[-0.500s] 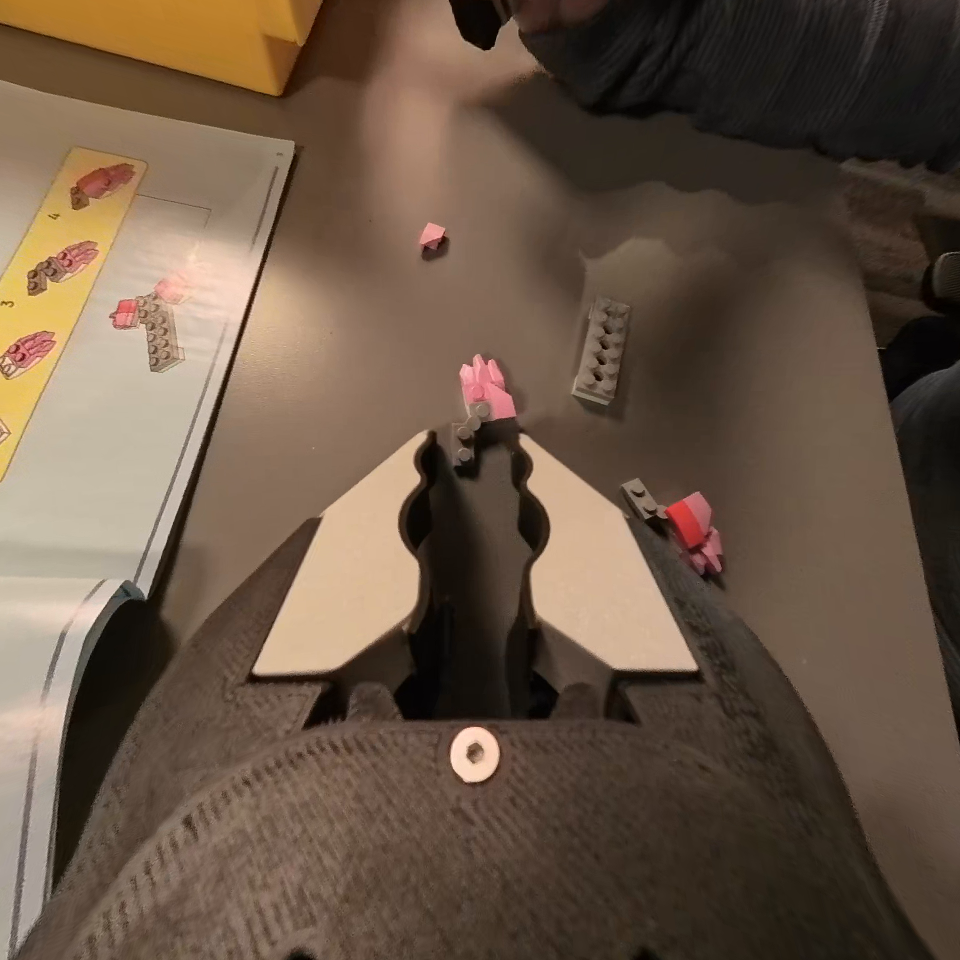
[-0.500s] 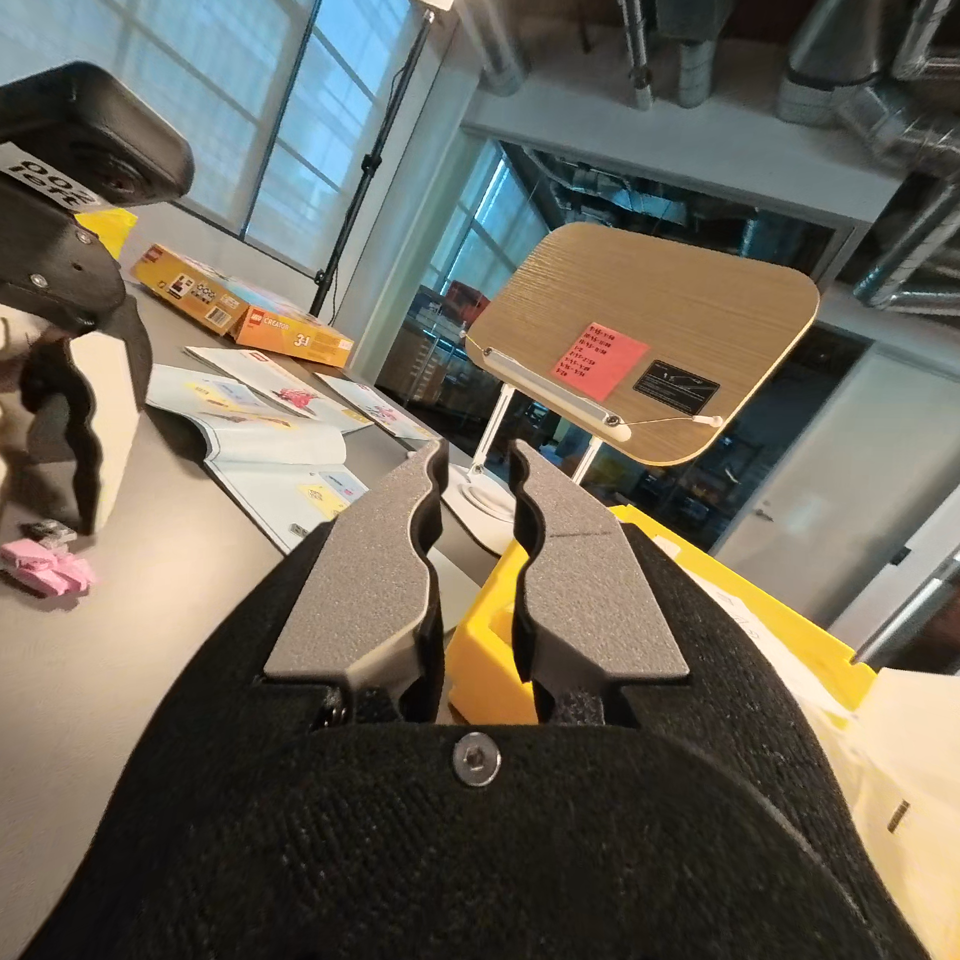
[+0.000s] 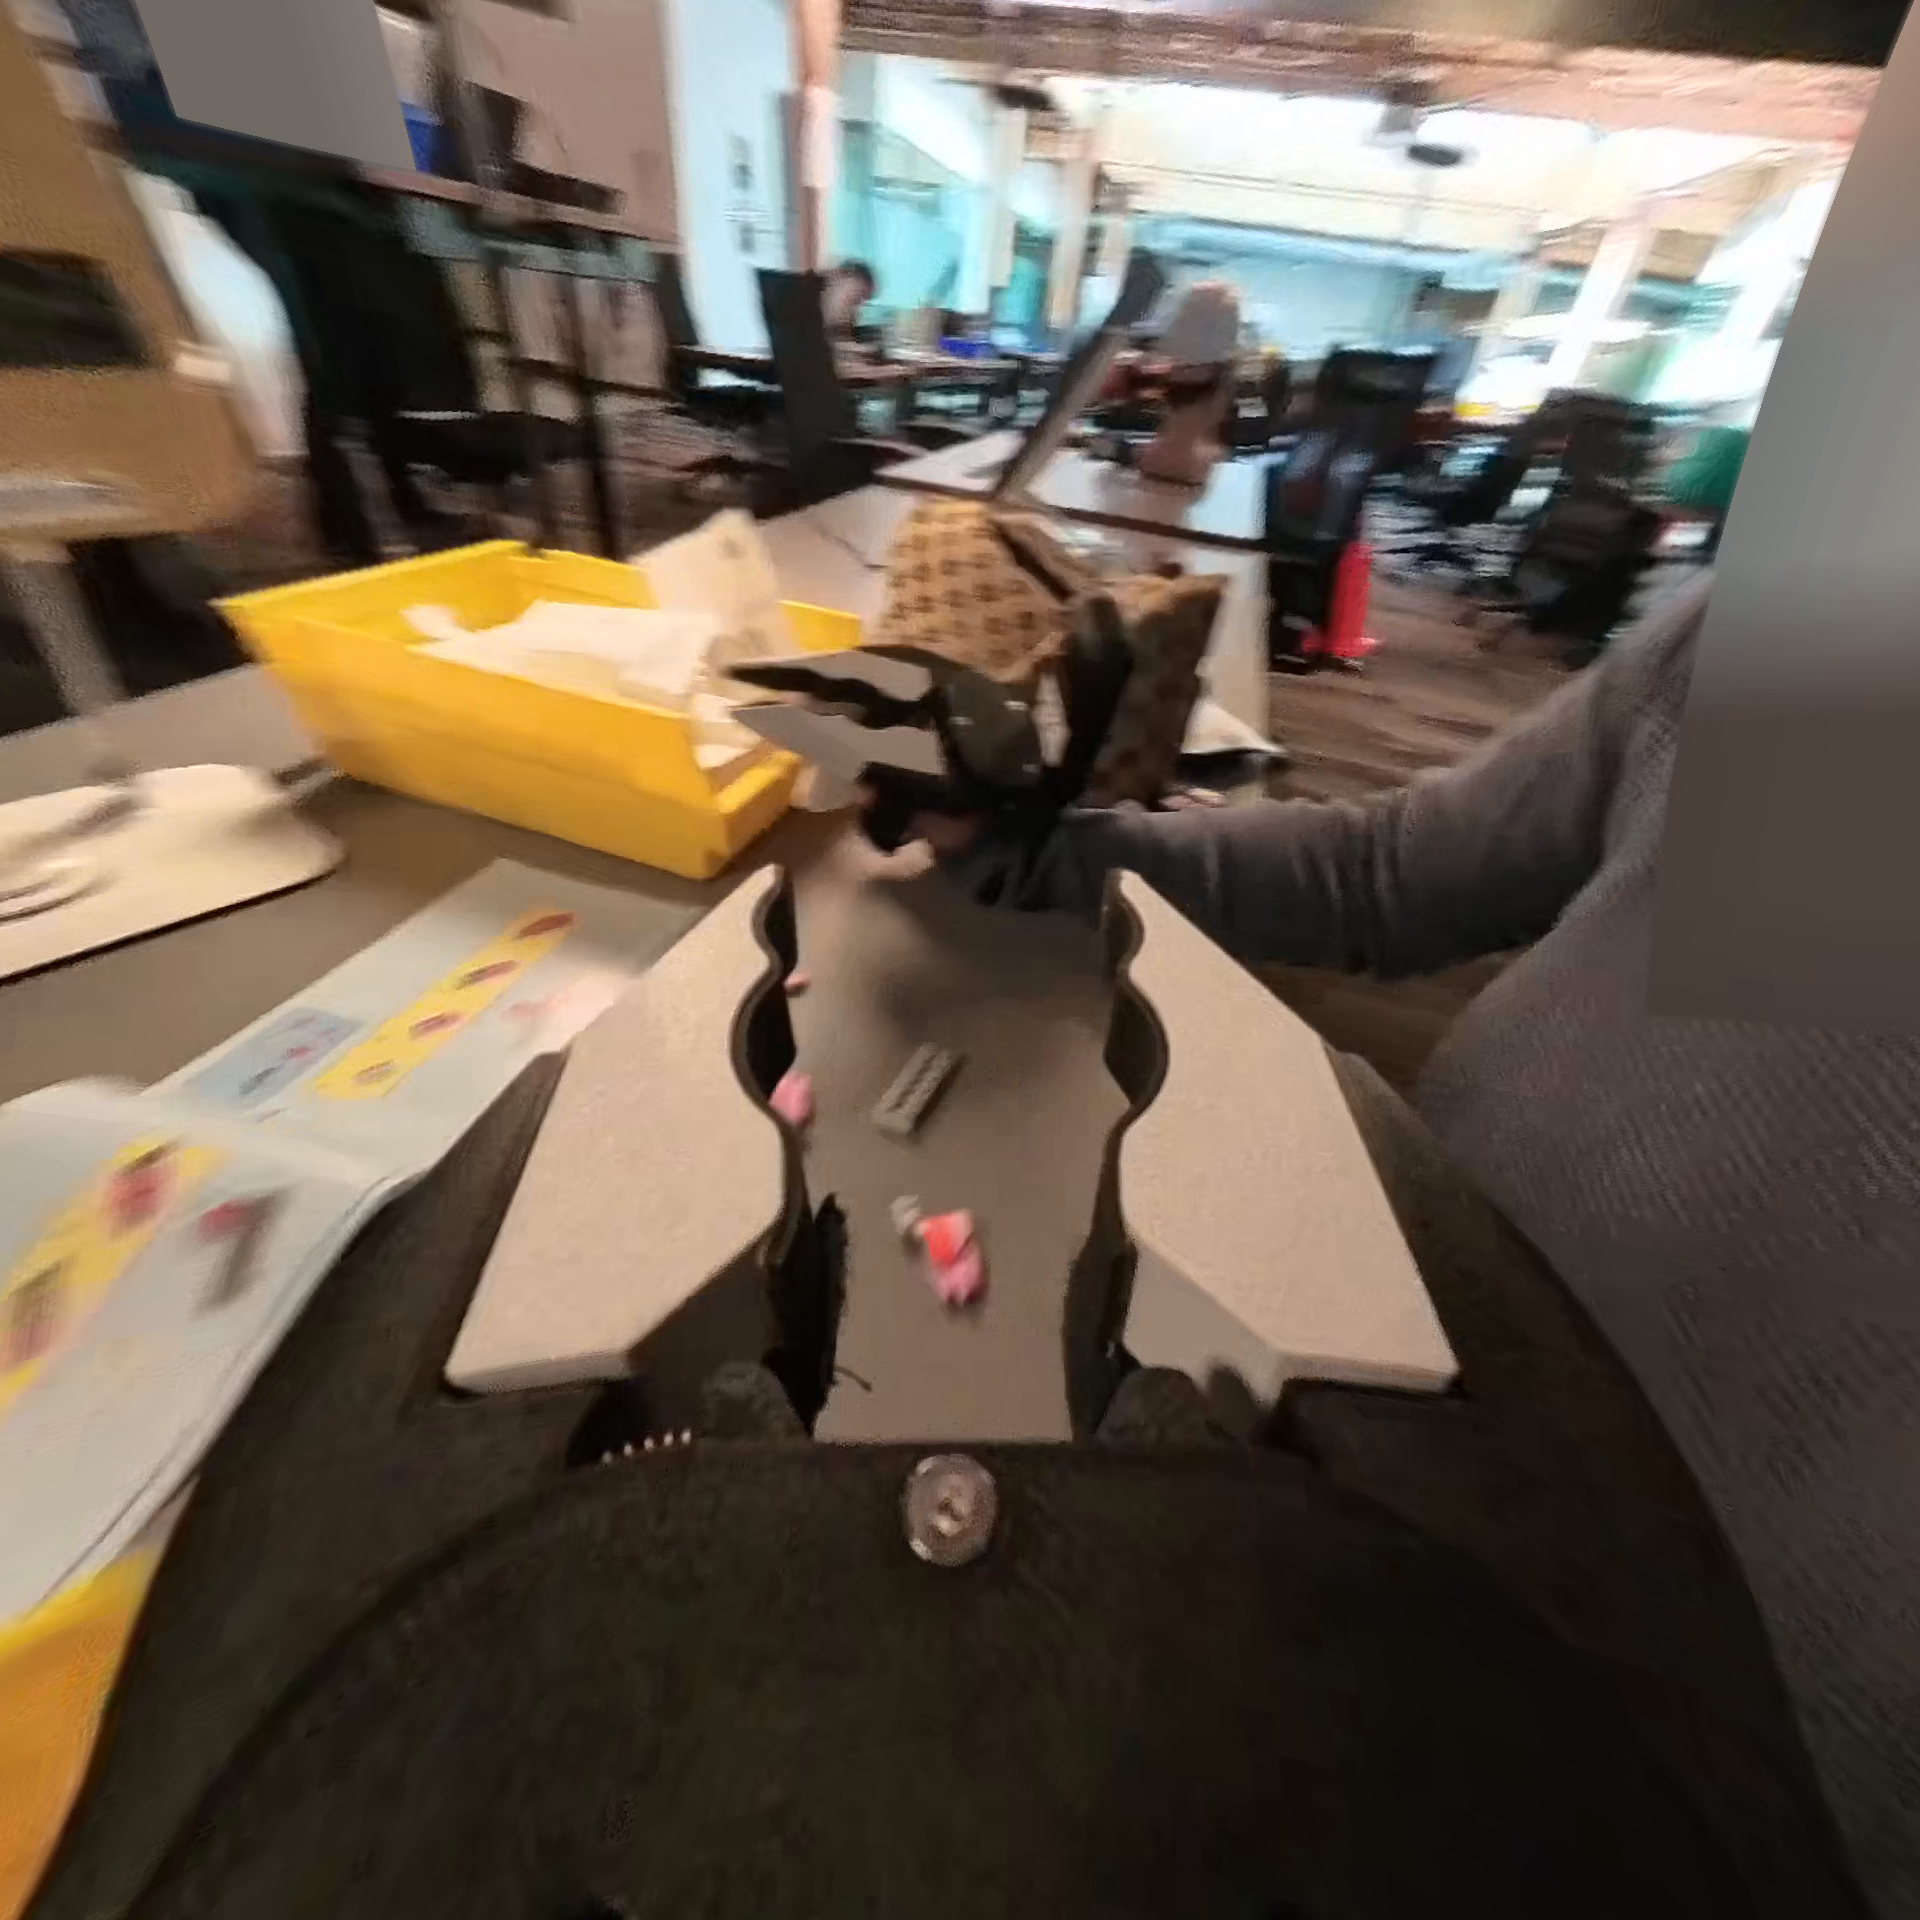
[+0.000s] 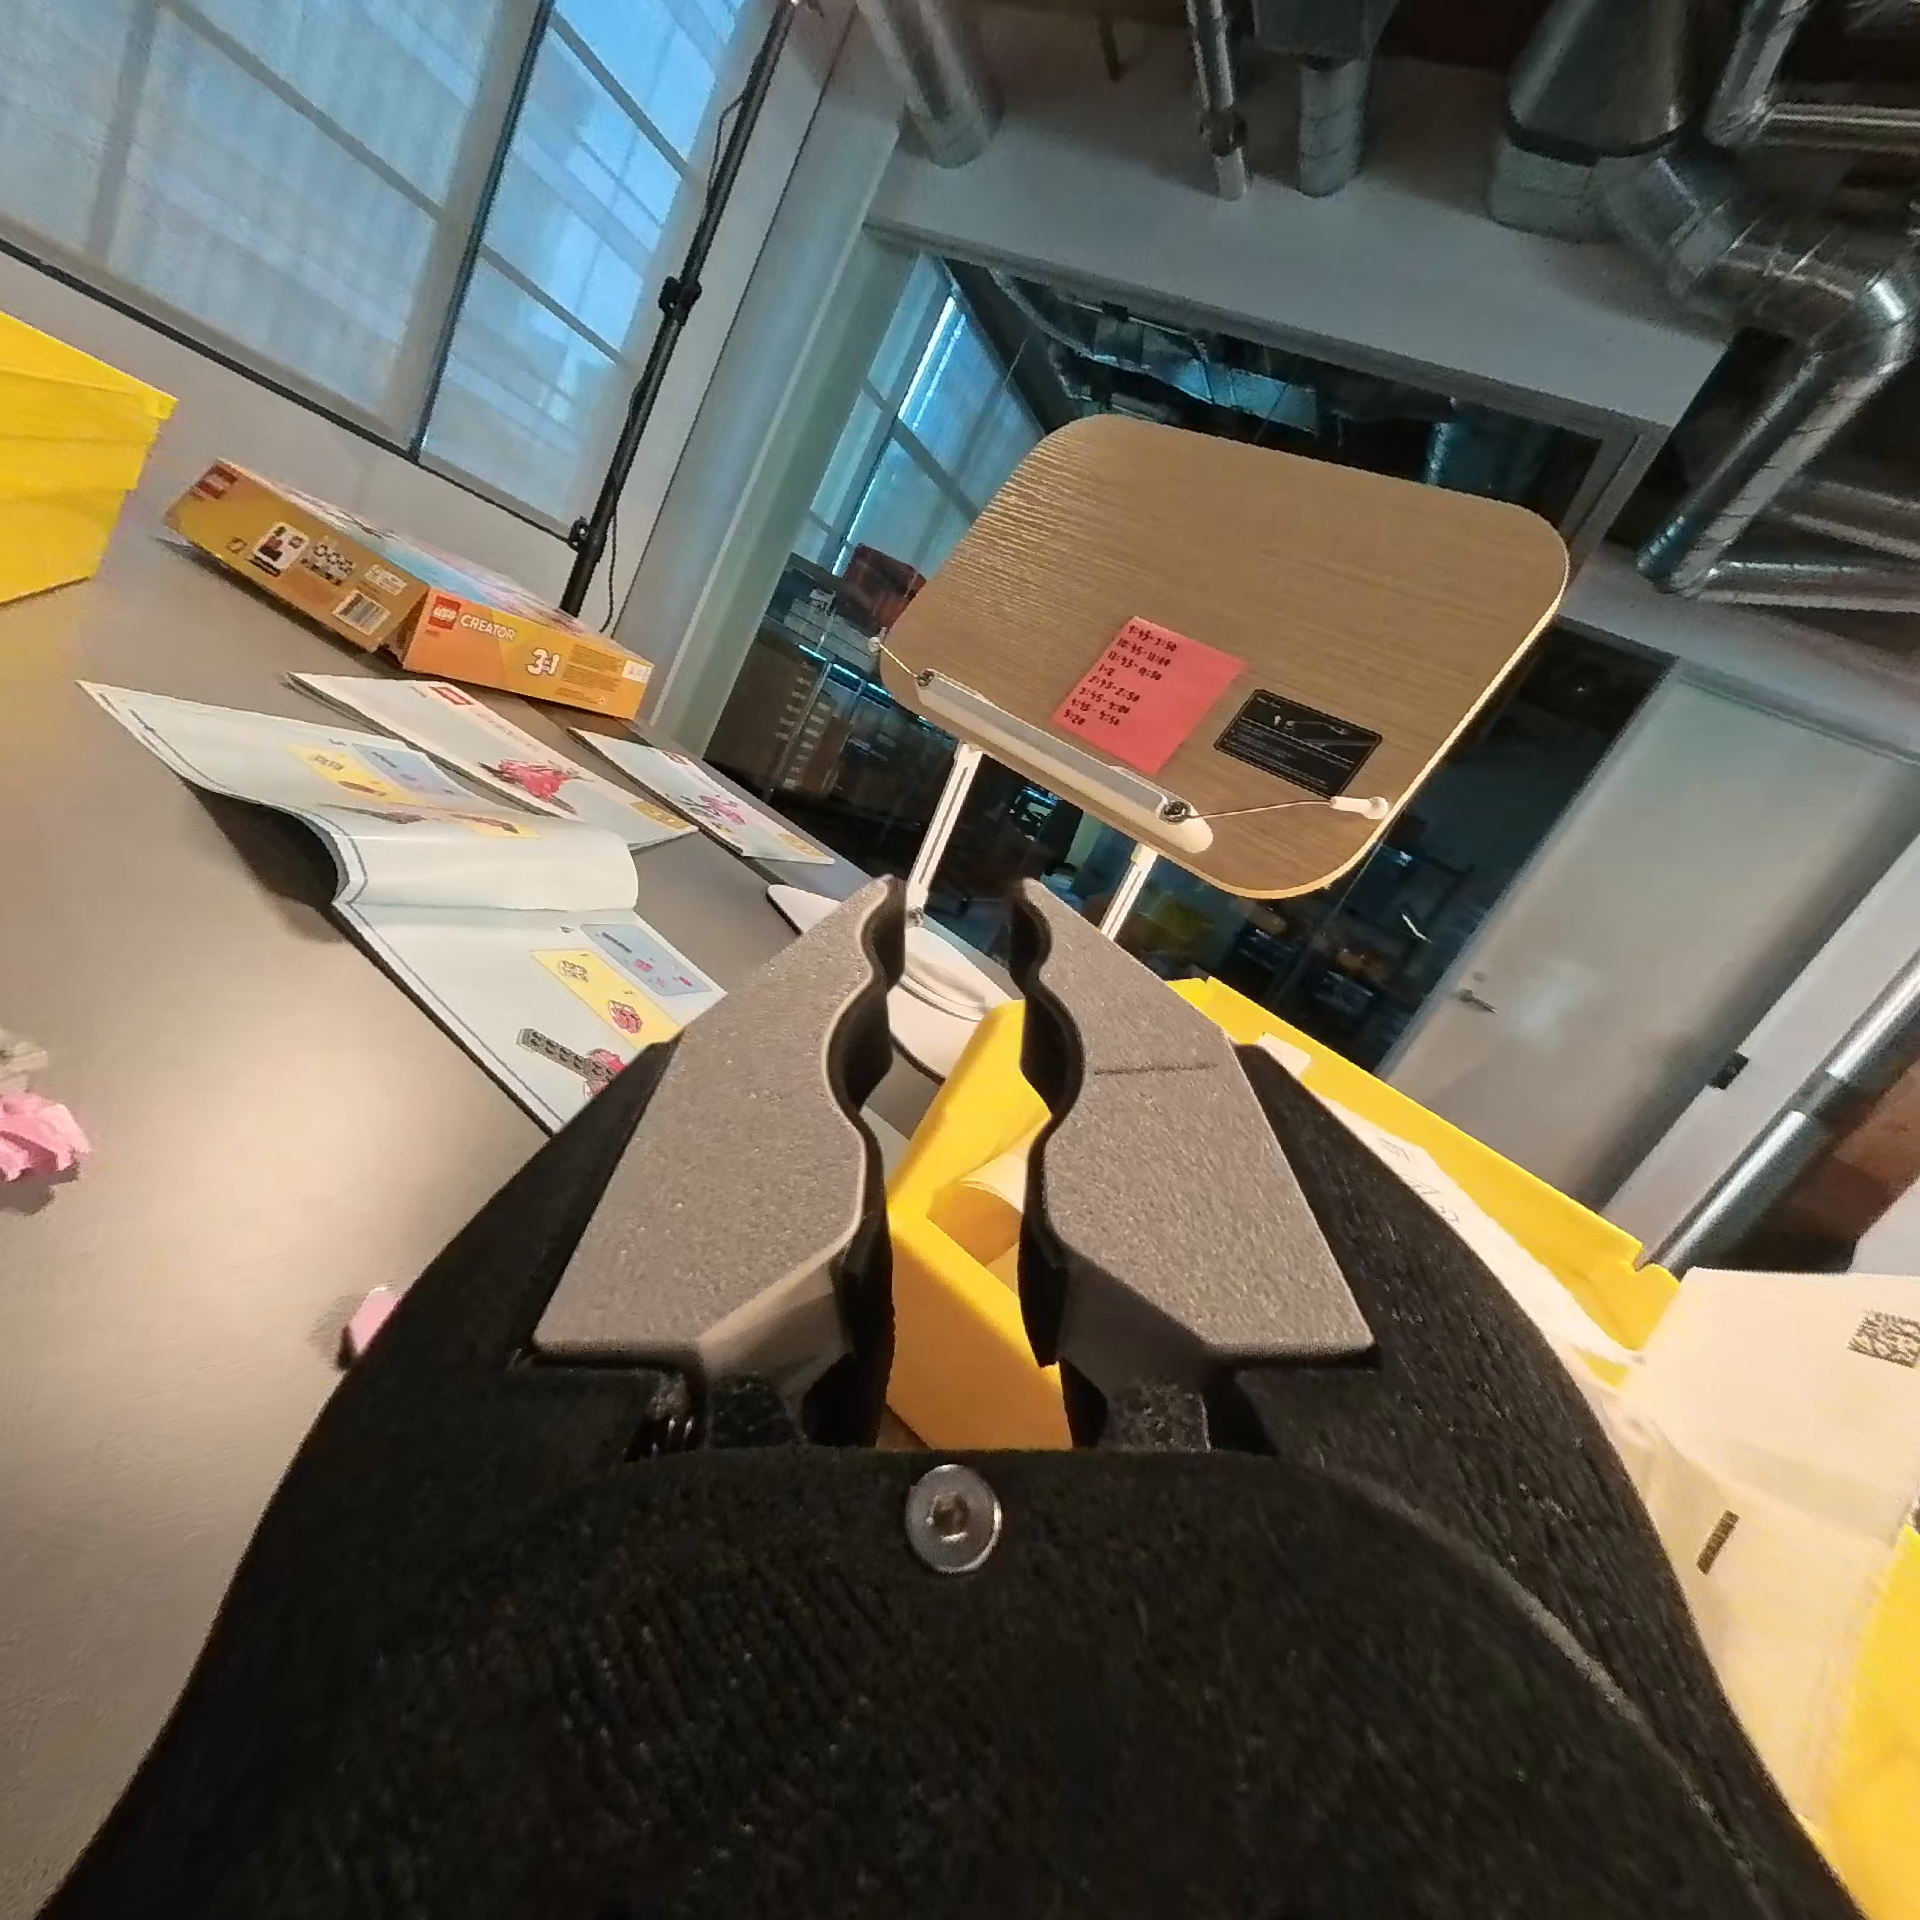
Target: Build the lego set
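My left gripper point(image 3: 945, 888) is wide open and holds nothing; it is raised above the grey table point(image 3: 935, 977). Between its fingers I see, lying on the table, a pink brick piece point(image 3: 792, 1099), a grey studded plate point(image 3: 916, 1089) and a small red-and-pink brick piece point(image 3: 951, 1252). My right gripper point(image 4: 954, 896) is open by a narrow gap with nothing between its pads. It hovers by a yellow bin point(image 4: 966, 1247). It also shows in the left wrist view point(image 3: 821, 707), held by a hand in a grey sleeve point(image 3: 1351, 862). The left wrist view is blurred.
Open instruction booklets point(image 4: 468, 904) point(image 3: 416, 1018) lie on the table. A yellow bin with white bags point(image 3: 499, 717) stands at the back. An orange toy box point(image 4: 416, 613), a wooden book stand point(image 4: 1226, 665) and pink bricks point(image 4: 36, 1138) show in the right wrist view. Some 25 cm of space lies between my two pairs of fingers.
My left gripper's jaws have opened much wider and it has swung up from the table; the pink-and-grey piece at its tips stays on the table. My right gripper's jaws have narrowed slightly.
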Available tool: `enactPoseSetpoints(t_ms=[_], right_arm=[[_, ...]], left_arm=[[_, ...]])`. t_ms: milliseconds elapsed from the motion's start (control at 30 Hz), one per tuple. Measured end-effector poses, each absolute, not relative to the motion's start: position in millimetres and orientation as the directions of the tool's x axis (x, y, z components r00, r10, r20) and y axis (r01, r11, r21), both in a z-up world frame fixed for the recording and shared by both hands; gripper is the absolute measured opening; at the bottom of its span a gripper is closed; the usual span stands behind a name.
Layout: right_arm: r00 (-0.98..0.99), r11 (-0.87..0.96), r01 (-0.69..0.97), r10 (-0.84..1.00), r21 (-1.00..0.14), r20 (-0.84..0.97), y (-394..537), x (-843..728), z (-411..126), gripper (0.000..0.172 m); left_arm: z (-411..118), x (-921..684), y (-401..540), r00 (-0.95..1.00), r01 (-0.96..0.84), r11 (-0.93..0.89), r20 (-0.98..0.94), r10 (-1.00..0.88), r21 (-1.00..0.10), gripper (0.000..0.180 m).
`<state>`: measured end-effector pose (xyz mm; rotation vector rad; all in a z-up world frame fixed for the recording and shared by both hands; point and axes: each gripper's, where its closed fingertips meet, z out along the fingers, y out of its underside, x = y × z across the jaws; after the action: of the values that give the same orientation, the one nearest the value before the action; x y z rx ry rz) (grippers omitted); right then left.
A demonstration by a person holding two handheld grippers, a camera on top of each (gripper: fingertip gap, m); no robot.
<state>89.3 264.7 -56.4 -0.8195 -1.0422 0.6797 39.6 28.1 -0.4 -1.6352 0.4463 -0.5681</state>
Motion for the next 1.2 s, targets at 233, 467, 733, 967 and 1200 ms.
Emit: enactPoseSetpoints(t_ms=[233,467,733,967,1200], right_arm=[[0.353,0.537,-0.077,0.803,-0.840,0.481,265.8,84.7,-60.1,0.015],[0.349,0.524,-0.069,0.810,-0.849,0.471,267.8,84.4,-62.1,0.014],[0.344,0.528,-0.055,0.807,-0.848,0.480,268.0,83.3,-64.4,0.013],[0.329,0.531,-0.042,0.807,-0.846,0.490,266.6,80.7,-67.4,0.010],[0.319,0.528,-0.035,0.811,-0.849,0.491,266.2,79.6,-69.5,0.007]], left_arm=[[-3.8,-166.3,-49.0,0.994,0.049,-0.478,-0.003,0.106,-0.877,0.032],[-96.5,-204.8,-64.0,0.994,0.072,-0.831,0.109,0.013,-0.551,0.000],[-135.7,-226.2,-57.9,0.995,0.095,-0.933,0.065,0.077,-0.347,0.013],[-149.2,-209.2,-74.6,0.959,0.219,-0.962,0.219,0.182,-0.160,0.016],[-154.3,-227.8,-97.4,0.959,0.260,-0.965,0.125,0.253,-0.043,0.016]])
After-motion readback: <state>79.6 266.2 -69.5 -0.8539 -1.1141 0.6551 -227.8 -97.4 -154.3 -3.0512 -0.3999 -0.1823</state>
